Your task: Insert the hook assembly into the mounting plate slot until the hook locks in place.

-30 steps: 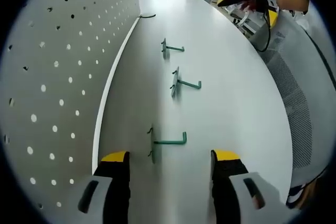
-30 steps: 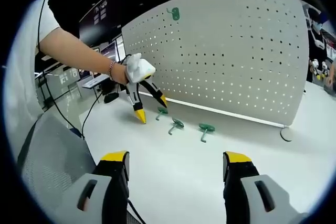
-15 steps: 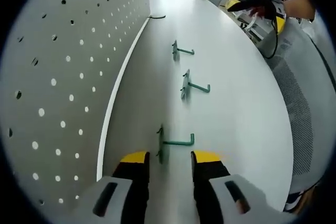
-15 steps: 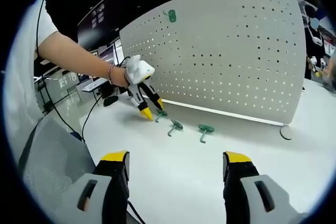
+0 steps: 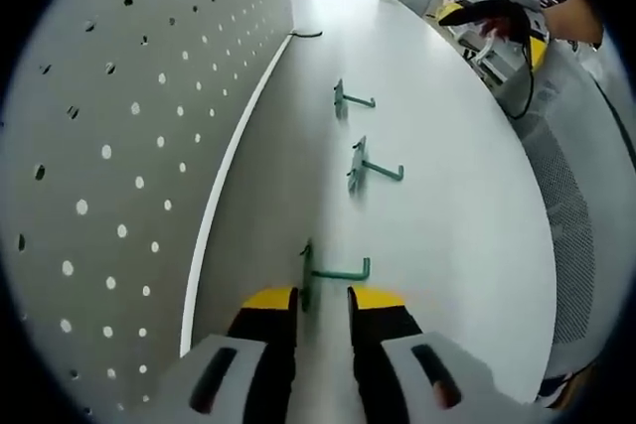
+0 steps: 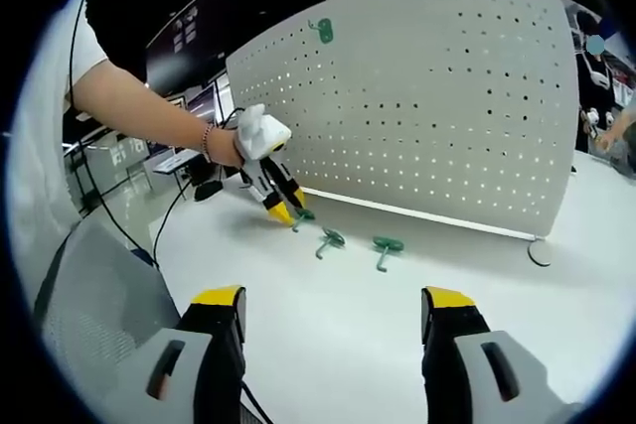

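The person is reaching the left gripper (image 5: pixel 323 297) down onto the white table (image 5: pixel 457 225), where three green hooks are lying in a row beside the pegboard (image 5: pixel 109 146). The nearest hook (image 5: pixel 333 272) is lying just ahead of the yellow tips, its flat backplate standing on edge toward the board and its thin arm pointing away, ending in a short upturned tip. The jaws are drawn in close, with only a narrow gap showing, and the backplate's near end is sitting right at that gap; whether they are already pinching it I cannot tell. In the right gripper view the same left gripper (image 6: pixel 280 209) is leaning over that end hook (image 6: pixel 301 213).

The middle hook (image 5: pixel 366 166) and the far hook (image 5: pixel 348 99) are lying well apart further along. One more green hook (image 6: pixel 323 31) is already hanging high on the board.

The right gripper (image 6: pixel 333 310) is hovering over bare table, well back from the row, its jaws spread wide and gripping nothing.

The hook looks like thin, stiff metal wire on a small plate: light, rigid, probably smooth. I would take it by the flat plate or at the root of the arm, since a pinch far out on the round wire may let it twist when its prongs are being pushed into the holes.
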Tool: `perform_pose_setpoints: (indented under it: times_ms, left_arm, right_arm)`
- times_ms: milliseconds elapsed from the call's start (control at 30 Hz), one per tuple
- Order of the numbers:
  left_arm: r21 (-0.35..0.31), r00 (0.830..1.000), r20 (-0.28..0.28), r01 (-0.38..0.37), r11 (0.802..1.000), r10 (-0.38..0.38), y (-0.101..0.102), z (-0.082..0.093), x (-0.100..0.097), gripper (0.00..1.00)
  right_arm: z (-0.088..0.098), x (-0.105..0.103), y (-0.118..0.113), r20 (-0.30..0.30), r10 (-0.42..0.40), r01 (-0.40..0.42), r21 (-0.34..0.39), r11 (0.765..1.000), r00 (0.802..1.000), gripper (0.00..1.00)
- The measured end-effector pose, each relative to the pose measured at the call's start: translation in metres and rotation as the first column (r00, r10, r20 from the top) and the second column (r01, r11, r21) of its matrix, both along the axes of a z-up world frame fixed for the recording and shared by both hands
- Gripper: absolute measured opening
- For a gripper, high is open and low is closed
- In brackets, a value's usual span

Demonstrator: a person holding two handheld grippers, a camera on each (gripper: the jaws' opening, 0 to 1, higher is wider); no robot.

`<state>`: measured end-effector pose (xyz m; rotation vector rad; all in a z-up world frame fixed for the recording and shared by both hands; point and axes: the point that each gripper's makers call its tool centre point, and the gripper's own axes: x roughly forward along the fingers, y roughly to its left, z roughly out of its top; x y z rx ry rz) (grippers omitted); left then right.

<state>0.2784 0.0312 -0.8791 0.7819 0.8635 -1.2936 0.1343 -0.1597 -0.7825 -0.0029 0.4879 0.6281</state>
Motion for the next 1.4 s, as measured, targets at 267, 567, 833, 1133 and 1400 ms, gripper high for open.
perform_pose_setpoints:
  times_ms: [267, 567, 833, 1133, 1400]
  left_arm:
    - [-0.001, 0.998, 0.001, -0.064, 0.998, 0.064, 0.001, -0.001, 0.008, 0.07]
    - [-0.002, 0.998, 0.006, -0.067, 0.998, 0.067, 0.001, -0.001, 0.009, 0.03]
    - [-0.004, 0.998, -0.002, -0.063, 0.998, 0.063, 0.001, -0.001, 0.008, 0.03]
    - [-0.015, 0.998, 0.005, -0.057, 0.998, 0.057, 0.000, -0.001, 0.004, 0.03]
    - [-0.137, 0.993, 0.025, -0.109, 0.985, 0.113, -0.005, 0.012, 0.004, 0.02]
  right_arm:
    - [0.002, 0.001, -0.002, 0.006, -0.009, 0.009, 0.001, 1.000, 1.000, 0.68]
    - [0.000, 0.000, -0.001, 0.003, -0.002, 0.002, -0.017, 1.000, 1.000, 0.68]
    - [-0.001, -0.001, 0.000, 0.000, 0.009, -0.009, -0.029, 1.000, 1.000, 0.68]
    - [-0.001, -0.001, 0.000, -0.003, 0.007, -0.007, -0.027, 1.000, 1.000, 0.69]
    - [0.002, 0.001, -0.002, 0.007, -0.008, 0.008, -0.009, 1.000, 1.000, 0.69]
